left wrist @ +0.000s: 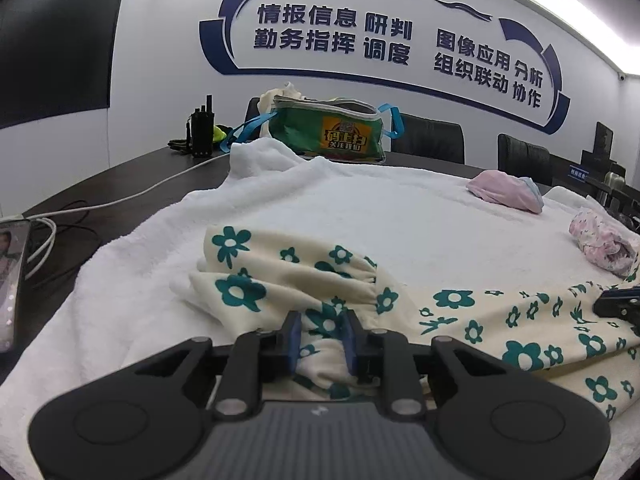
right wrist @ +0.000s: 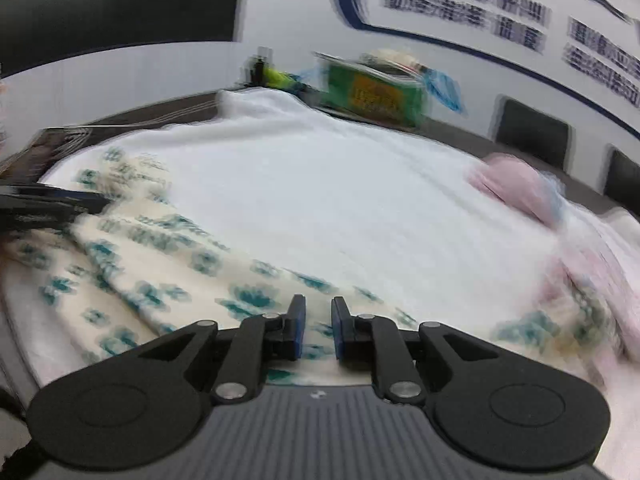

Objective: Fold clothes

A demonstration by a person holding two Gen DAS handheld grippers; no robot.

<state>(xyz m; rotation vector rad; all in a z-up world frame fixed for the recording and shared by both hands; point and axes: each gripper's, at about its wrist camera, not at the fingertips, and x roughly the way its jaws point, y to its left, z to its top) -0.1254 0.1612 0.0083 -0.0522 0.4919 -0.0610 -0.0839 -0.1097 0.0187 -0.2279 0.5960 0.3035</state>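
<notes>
Fabric of the flowered garment (left wrist: 480,320) — lying rumpled on the white towel (left wrist: 360,208) over the table (left wrist: 120,176) — is pinched by the left gripper (left wrist: 323,334). The right gripper (right wrist: 318,322) is blurred, its fingers slightly apart; the grip cannot be told. Uneven pulling could skew the fold.
</notes>
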